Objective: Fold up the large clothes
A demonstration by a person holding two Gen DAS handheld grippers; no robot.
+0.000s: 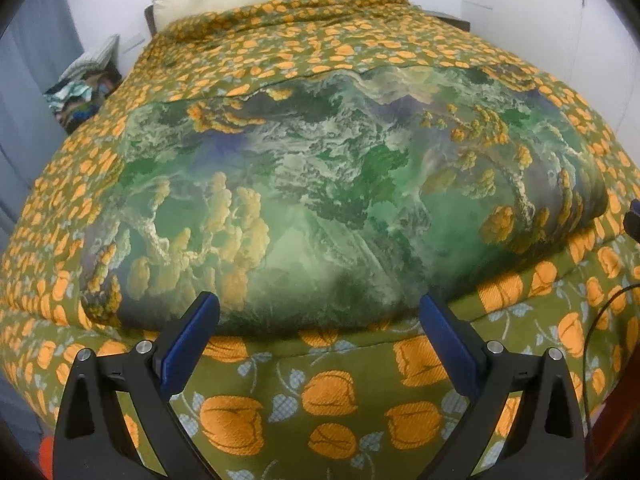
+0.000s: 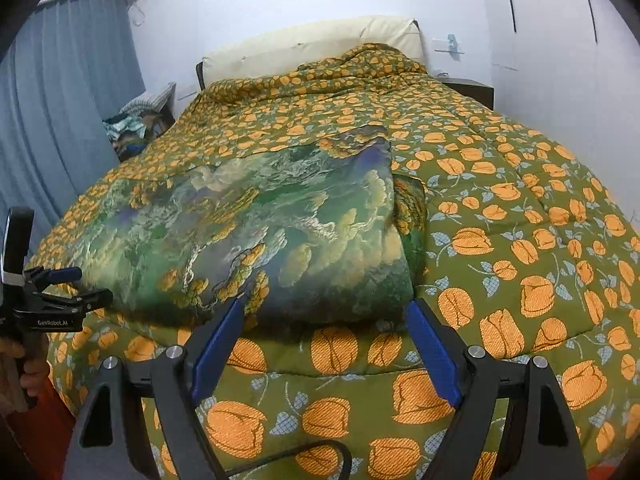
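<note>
A large green cloth with a cloud and mountain print [image 1: 320, 192] lies folded into a thick rectangle on the bed; it also shows in the right wrist view [image 2: 260, 232]. My left gripper [image 1: 320, 308] is open and empty, its blue fingers just short of the cloth's near edge. My right gripper [image 2: 324, 312] is open and empty at the cloth's near right corner. The left gripper also shows at the left edge of the right wrist view [image 2: 68, 288], beside the cloth's left end.
The bed is covered by an olive quilt with orange flowers [image 2: 500, 240]. A cream headboard [image 2: 312, 44] stands at the far end. Blue curtains [image 2: 60, 100] hang on the left, with a pile of clothes [image 2: 136, 128] beside the bed. A dark nightstand [image 2: 472, 90] is at the far right.
</note>
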